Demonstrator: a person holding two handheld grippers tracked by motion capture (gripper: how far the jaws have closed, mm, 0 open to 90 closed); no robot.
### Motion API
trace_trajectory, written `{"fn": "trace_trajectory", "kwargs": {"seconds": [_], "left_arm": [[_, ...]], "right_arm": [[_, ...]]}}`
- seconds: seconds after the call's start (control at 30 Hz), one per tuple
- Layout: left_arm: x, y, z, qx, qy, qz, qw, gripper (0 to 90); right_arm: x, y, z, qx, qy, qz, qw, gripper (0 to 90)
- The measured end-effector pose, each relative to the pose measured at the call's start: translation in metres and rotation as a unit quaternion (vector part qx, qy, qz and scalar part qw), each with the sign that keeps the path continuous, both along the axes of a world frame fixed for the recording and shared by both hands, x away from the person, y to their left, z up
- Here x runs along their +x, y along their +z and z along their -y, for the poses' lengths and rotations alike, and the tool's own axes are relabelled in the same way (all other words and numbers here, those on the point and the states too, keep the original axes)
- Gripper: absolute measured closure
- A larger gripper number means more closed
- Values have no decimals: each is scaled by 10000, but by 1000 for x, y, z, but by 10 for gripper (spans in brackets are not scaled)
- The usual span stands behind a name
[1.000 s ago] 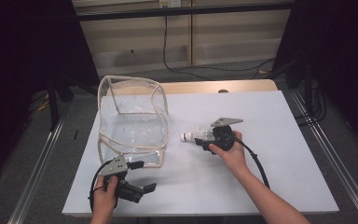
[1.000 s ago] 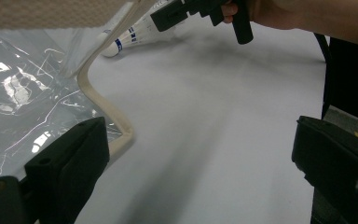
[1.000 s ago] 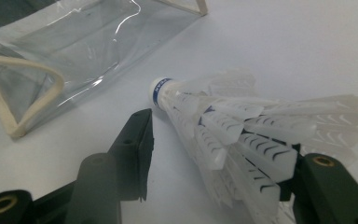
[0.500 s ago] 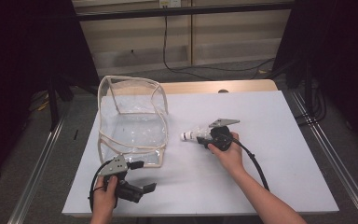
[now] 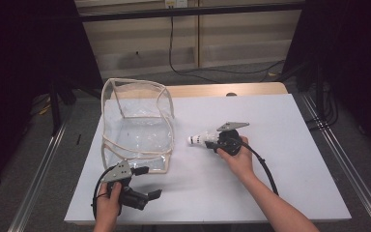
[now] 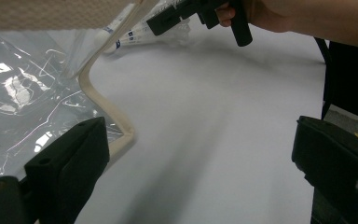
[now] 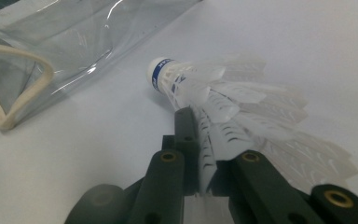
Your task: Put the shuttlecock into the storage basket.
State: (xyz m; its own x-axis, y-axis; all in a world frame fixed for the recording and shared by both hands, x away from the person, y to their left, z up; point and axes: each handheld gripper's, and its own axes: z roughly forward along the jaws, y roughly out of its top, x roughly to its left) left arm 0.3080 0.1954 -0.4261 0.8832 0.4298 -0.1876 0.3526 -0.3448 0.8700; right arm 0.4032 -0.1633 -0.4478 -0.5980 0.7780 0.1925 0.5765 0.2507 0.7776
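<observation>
A white feathered shuttlecock (image 5: 198, 140) with a blue-banded cork (image 7: 158, 72) lies on the white table (image 5: 294, 159), cork toward the bag. My right gripper (image 5: 208, 143) is shut on its feather skirt (image 7: 242, 102); the jaws have just been closing, and the feathers are pinched between them (image 7: 200, 126). A clear plastic bag (image 5: 135, 135) with beige trim stands open at the left. My left gripper (image 5: 149, 182) rests near the table's front edge, just off the bag's near corner (image 6: 121, 140), jaws wide open (image 6: 200, 140) with nothing between them. The right gripper (image 6: 168, 18) and the shuttlecock (image 6: 130, 35) also show beyond it.
A wooden board (image 5: 212, 90) shows past the table's far edge. Metal rails (image 5: 338, 164) run along both sides of the table. Cables trail from both grippers. White tabletop lies between the two hands.
The right gripper's jaws have drawn together on the shuttlecock's feathers. Both hands have stayed where they were, and the bag has not moved.
</observation>
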Motion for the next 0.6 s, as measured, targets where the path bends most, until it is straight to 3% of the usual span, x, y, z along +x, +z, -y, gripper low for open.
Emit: {"fn": "trace_trajectory", "kwargs": {"seconds": [0.6], "left_arm": [[-1, 0, 0, -3, 10, 11, 10000, 42]], "right_arm": [[-4, 18, 9, 243, 266, -110, 9993, 885]]}}
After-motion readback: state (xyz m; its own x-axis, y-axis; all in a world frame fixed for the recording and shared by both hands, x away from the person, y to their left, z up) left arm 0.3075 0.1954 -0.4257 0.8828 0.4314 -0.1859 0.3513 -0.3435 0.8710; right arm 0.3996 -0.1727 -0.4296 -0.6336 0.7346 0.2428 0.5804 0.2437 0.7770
